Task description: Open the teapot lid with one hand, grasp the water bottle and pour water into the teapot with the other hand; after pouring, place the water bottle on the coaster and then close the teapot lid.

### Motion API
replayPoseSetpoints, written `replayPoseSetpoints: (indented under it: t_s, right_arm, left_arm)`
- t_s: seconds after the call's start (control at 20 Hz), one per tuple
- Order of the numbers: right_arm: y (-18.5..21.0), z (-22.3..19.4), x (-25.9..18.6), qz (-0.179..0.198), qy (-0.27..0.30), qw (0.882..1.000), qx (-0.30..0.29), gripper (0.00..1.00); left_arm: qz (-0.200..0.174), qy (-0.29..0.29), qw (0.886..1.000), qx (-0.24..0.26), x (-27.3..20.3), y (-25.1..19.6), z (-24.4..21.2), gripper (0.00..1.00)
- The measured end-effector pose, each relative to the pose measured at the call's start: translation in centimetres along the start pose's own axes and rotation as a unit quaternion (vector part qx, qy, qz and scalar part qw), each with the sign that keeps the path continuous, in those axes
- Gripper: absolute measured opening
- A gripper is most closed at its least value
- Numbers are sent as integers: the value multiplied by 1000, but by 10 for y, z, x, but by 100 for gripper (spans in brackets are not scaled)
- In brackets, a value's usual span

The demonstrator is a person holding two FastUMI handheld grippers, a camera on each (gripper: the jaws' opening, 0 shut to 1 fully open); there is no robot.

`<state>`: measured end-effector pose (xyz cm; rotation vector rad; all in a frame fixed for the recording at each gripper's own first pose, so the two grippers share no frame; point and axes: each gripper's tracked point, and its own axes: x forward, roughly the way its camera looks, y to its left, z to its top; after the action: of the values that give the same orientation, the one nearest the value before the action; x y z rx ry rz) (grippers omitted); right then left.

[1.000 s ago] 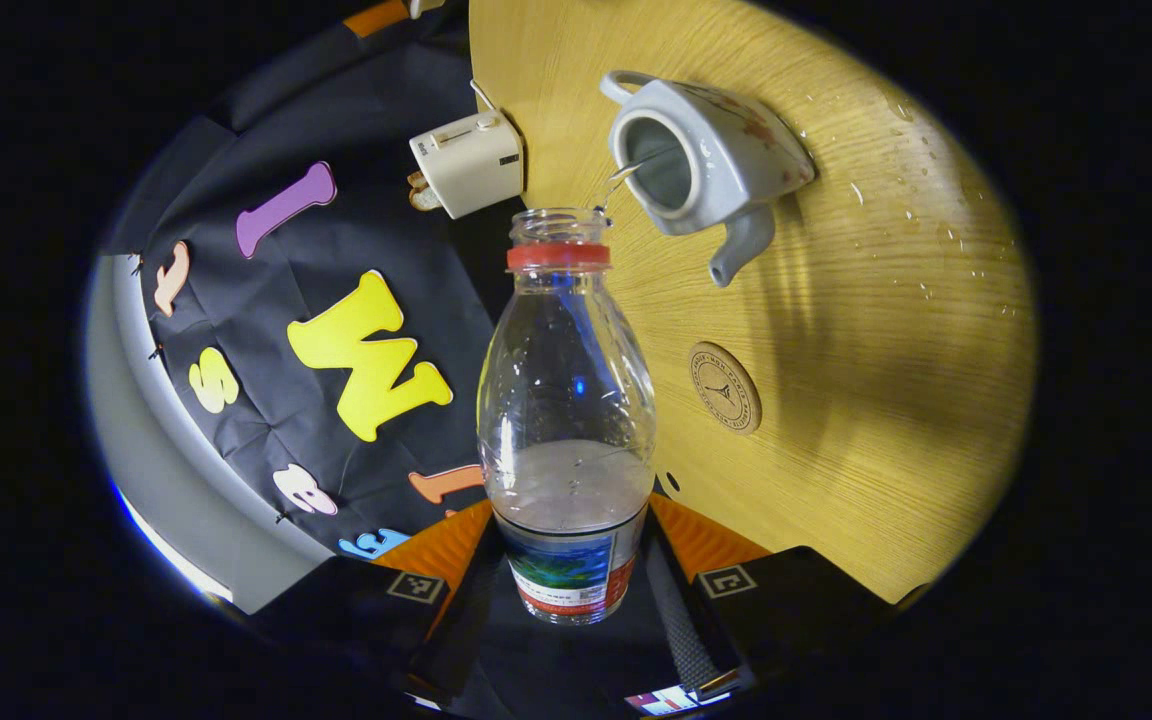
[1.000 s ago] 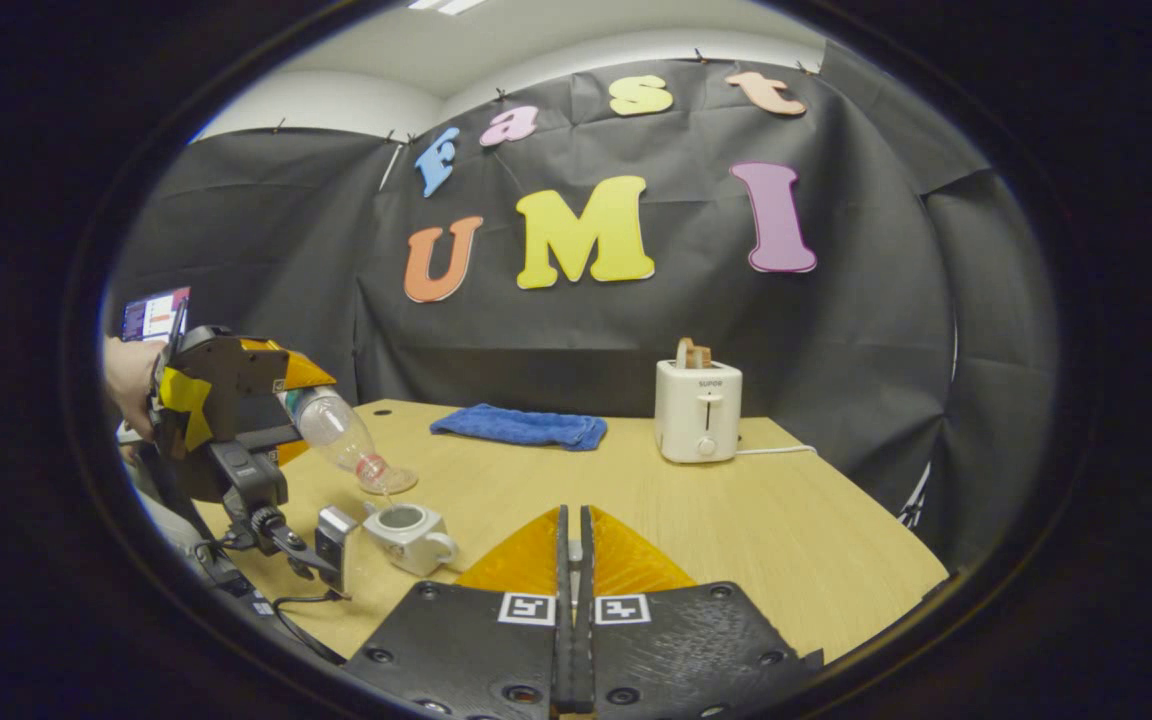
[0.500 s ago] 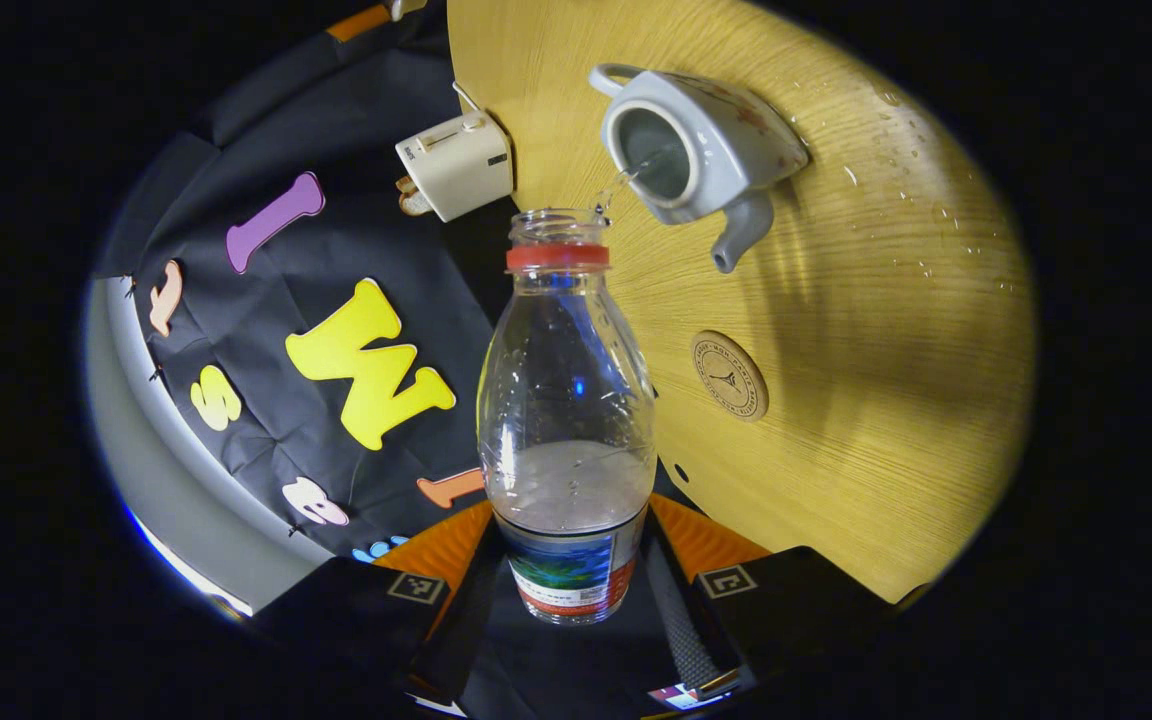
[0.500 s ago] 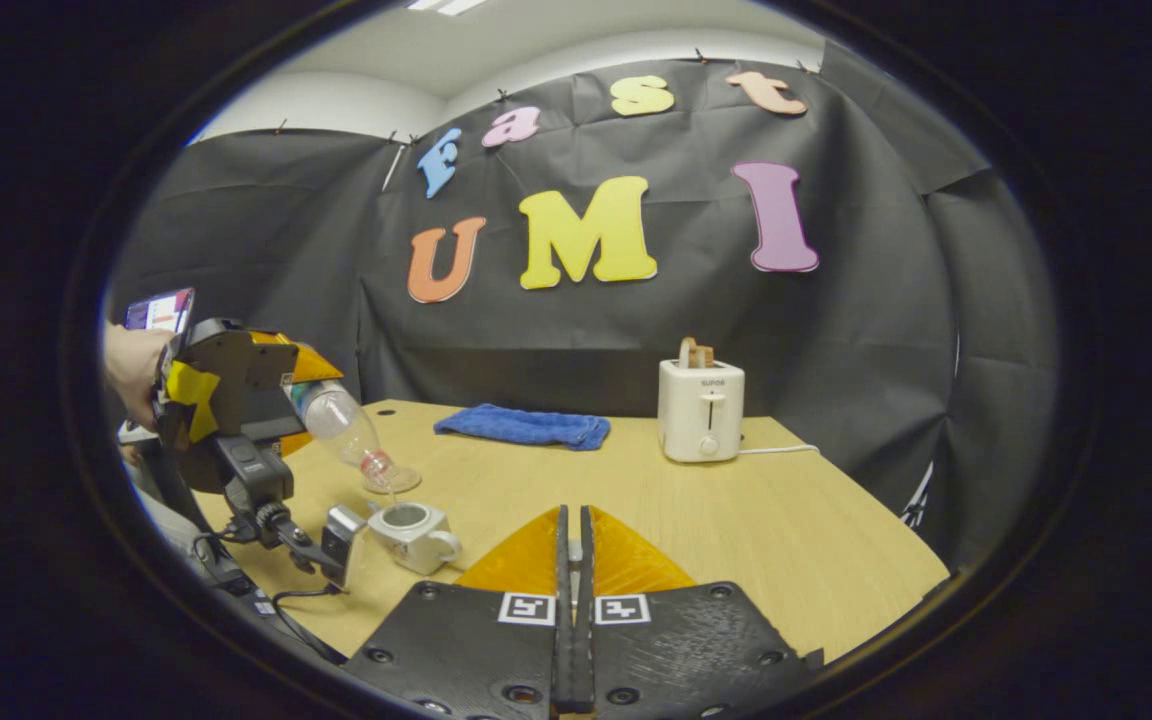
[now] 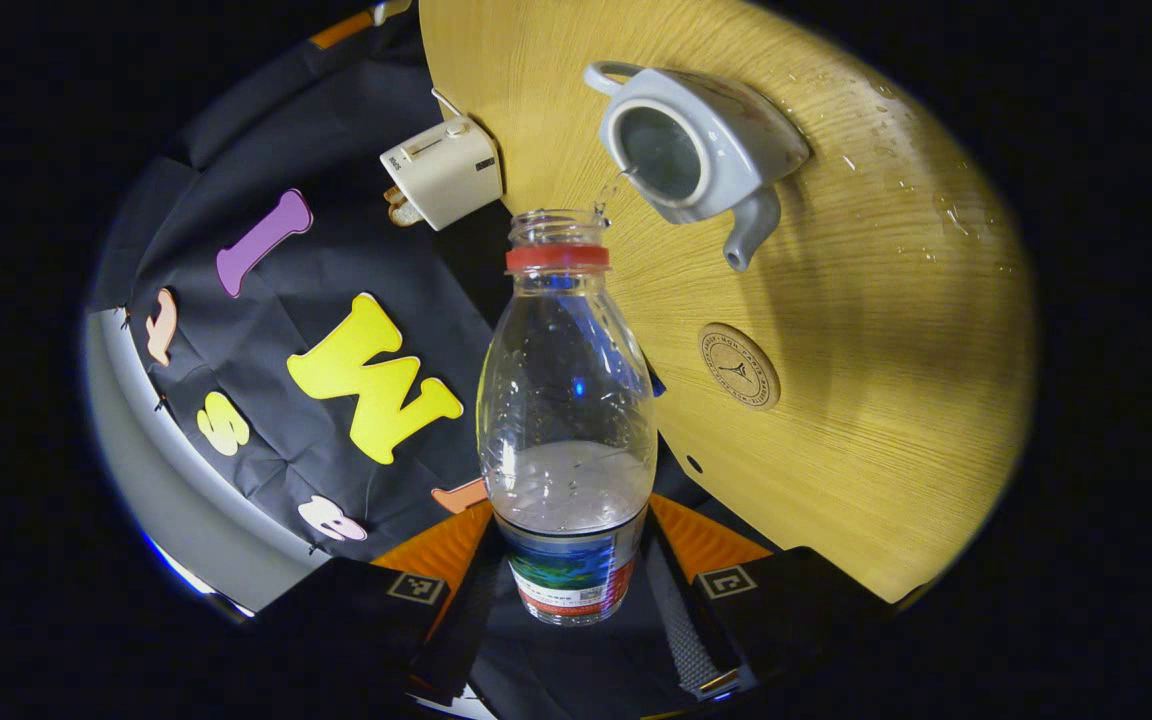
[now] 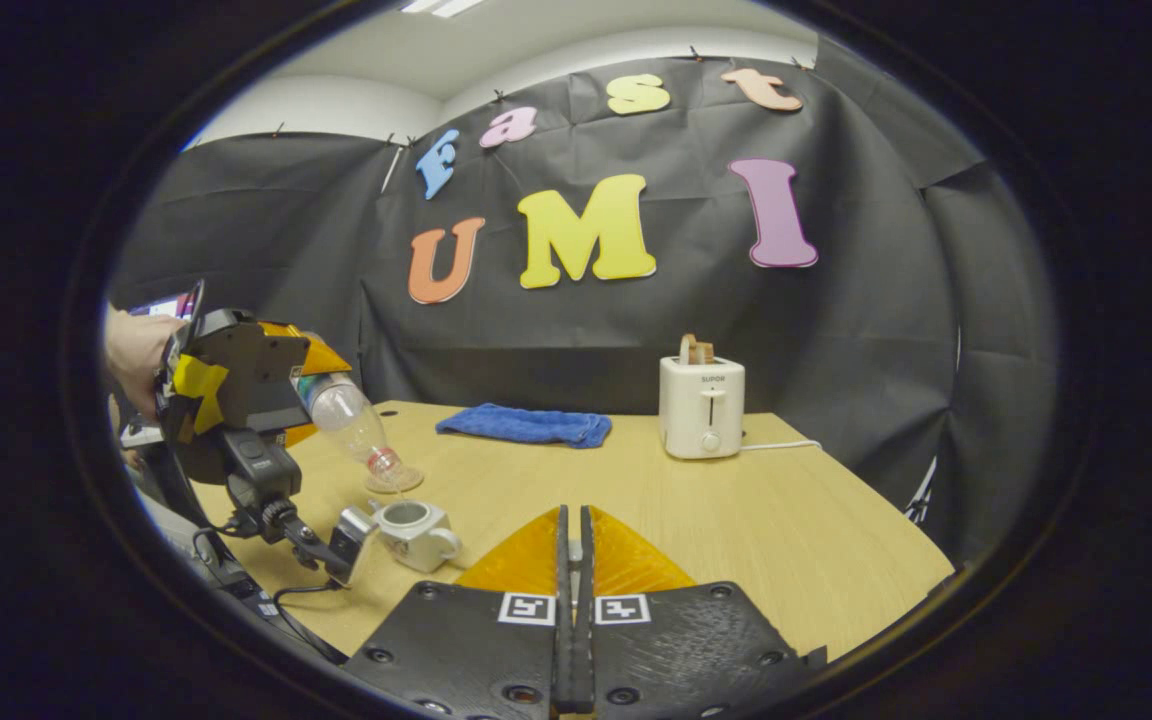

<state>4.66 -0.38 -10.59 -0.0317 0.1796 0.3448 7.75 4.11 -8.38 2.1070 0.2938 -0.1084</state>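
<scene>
My left gripper (image 5: pixel 568 560) is shut on the base of a clear water bottle (image 5: pixel 566 400) with a red neck ring. The bottle is tilted mouth-down, and a thin stream runs from it into the open grey teapot (image 5: pixel 726 140). In the right gripper view that left gripper (image 6: pixel 236 380), held by a hand (image 6: pixel 131 350), tips the bottle (image 6: pixel 351 425) over the lidless teapot (image 6: pixel 416 530). A round cork coaster (image 5: pixel 739 365) lies bare beside the teapot's spout. My right gripper (image 6: pixel 573 520) hangs shut over the table; a small pale piece shows between its fingers, the lid otherwise hidden.
A white toaster (image 6: pixel 701 405) stands at the back of the wooden table (image 6: pixel 736 520) with its cord trailing right. A folded blue cloth (image 6: pixel 524 425) lies at the back centre. Water drops (image 5: pixel 946 215) speckle the wood beyond the teapot.
The left gripper has risen a little and tipped the bottle steeper while the stream keeps running into the teapot. The right gripper has stayed put.
</scene>
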Motion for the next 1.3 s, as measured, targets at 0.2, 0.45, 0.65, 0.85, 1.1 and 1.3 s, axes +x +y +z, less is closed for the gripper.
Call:
replayPoseSetpoints:
  t_s: [0.2, 0.45, 0.65, 0.85, 1.1, 1.3]
  right_arm:
    - [-4, -1, -3, -2, 0, 1000, 4, 0]
    - [-5, -3, -4, -1, 0, 1000, 8, 0]
    - [-5, -4, -3, 0, 1, 1000, 9, 0]
    - [-7, -4, -3, -3, 0, 1000, 9, 0]
    - [-8, -2, -5, -8, 1, 1000, 11, 0]
    - [-4, 2, -5, -8, 1, 1000, 9, 0]
  left_arm:
    - [1, 3, 1000, 14, -2, 3, -2, 76]
    - [8, 2, 1000, 25, -1, 5, -1, 76]
    - [9, 2, 1000, 27, 0, 6, -2, 76]
    - [10, -1, 1000, 26, 1, 6, -3, 76]
    - [18, -8, 999, -30, 6, 2, -9, 73]
    - [16, -17, 990, -137, 0, -8, -18, 76]
